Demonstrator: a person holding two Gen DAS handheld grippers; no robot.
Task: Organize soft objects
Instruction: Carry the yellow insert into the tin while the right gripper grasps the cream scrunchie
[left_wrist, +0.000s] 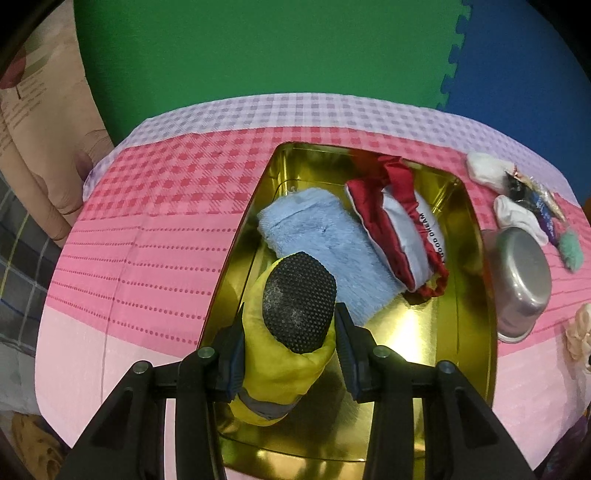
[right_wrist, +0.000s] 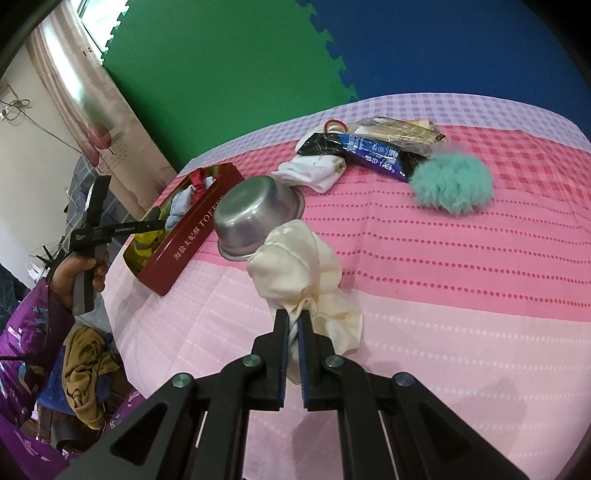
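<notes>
- Gold-lined rectangular metal tin (left_wrist: 465, 236) sits on the pink checked bedspread (left_wrist: 147, 229), holding a fluffy blue cloth (left_wrist: 325, 240) and a red-and-grey padded pouch (left_wrist: 399, 229)
- Left hand-held gripper (left_wrist: 290, 325), jaws apart, flanks a yellow slipper with black dotted sole (left_wrist: 299, 306) inside the tin
- Upturned steel bowl (right_wrist: 255, 218) lies beside the tin
- Right hand-held gripper (right_wrist: 293, 325) is clamped on a cream satin cloth bundle (right_wrist: 299, 266)

Tin (left_wrist: 258, 206) showing gold inside, dark red outside with pale lettering. Cloth (left_wrist: 147, 229) running pink, red-checked, then lilac-checked. Towel (left_wrist: 325, 240) showing pale blue; pouch (left_wrist: 399, 229) red and grey; slipper (left_wrist: 284, 362) yellow, black dotted sole. Pompom (right_wrist: 452, 182) showing mint; scrunchie (right_wrist: 306, 266) cream; bowl (right_wrist: 255, 218) silver.
</notes>
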